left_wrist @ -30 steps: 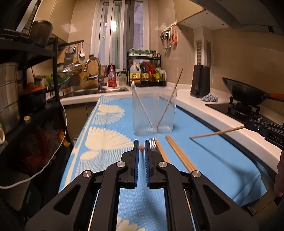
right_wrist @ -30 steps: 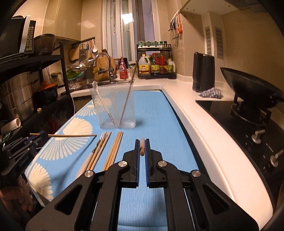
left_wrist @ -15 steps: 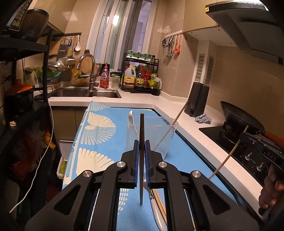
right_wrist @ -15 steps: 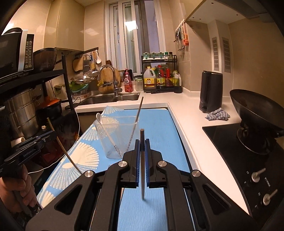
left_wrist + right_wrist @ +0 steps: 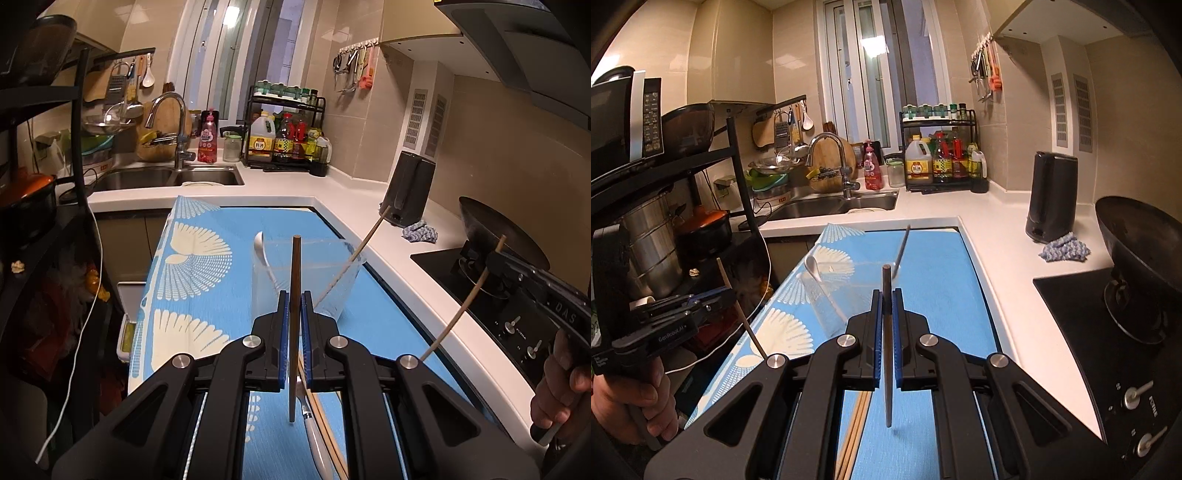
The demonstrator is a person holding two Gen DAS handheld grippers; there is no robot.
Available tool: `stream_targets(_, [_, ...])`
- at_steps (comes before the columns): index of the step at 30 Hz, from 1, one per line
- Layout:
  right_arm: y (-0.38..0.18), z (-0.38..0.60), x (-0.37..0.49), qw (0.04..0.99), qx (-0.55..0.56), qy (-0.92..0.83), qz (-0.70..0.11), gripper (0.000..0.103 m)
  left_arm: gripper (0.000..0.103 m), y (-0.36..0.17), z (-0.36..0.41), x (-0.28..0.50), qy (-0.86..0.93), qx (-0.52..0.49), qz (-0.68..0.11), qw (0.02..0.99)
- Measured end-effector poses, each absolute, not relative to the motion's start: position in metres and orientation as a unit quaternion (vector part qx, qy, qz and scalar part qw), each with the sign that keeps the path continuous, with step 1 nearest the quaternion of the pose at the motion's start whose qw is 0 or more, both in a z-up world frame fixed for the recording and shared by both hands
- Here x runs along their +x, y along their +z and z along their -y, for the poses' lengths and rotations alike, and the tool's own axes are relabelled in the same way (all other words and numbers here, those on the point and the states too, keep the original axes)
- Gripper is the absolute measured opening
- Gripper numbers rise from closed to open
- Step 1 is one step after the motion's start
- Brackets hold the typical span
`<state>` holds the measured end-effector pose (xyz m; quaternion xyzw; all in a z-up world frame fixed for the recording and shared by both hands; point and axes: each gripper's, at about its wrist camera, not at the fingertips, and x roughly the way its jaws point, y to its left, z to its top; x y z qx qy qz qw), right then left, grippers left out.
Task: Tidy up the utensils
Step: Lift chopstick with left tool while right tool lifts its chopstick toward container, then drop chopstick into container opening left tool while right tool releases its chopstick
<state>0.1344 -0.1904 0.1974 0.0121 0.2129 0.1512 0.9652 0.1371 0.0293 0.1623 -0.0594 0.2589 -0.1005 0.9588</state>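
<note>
I held one chopstick (image 5: 294, 317) in left gripper (image 5: 294, 314), jaws clamped mid-shaft; second chopstick (image 5: 887, 347) pinched same way in right gripper (image 5: 885, 314). Both above mat (image 5: 229, 240), near cup (image 5: 343, 291). Light, stiff, smooth sticks; I judged they could pivot, slip.

The loose chopsticks (image 5: 855, 435) run under the right gripper's body, and the picture's lower edge cuts them off.

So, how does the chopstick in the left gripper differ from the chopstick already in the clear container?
The chopstick in the left gripper stands nearly upright, clamped outside the clear container. The chopstick in the container leans rightward against its rim, free of any gripper. Both are thin wooden sticks.
</note>
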Motion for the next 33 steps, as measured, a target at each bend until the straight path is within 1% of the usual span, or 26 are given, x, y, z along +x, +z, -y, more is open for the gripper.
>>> stream_targets(8, [0.251,0.176,0.162,0.968,0.014,0.176,-0.18,0.005,0.006,0.21,-0.037,0.174,-0.121,-0.072,-0.258,0.956])
stream_targets(15, [0.3,0.156,0.2,0.972,0.022,0.188,-0.136,0.005,0.006,0.265,-0.035,0.215,-0.129,-0.065,-0.219,0.965])
stream_targets(19, [0.313,0.147,0.22,0.977,0.021,0.185,-0.105,0.005,0.006,0.28,-0.037,0.238,-0.126,-0.071,-0.197,0.97])
stream_targets(22, [0.304,0.139,0.24,0.977,0.019,0.181,-0.111,0.005,0.006,0.272,-0.038,0.257,-0.121,-0.072,-0.202,0.969])
stream_targets(29, [0.239,0.139,0.279,0.972,0.027,0.169,-0.164,0.005,0.006,0.21,-0.036,0.297,-0.131,-0.081,-0.253,0.955])
stream_targets(33, [0.215,0.14,0.287,0.968,0.028,0.168,-0.183,0.005,0.006,0.18,-0.033,0.307,-0.135,-0.086,-0.27,0.95])
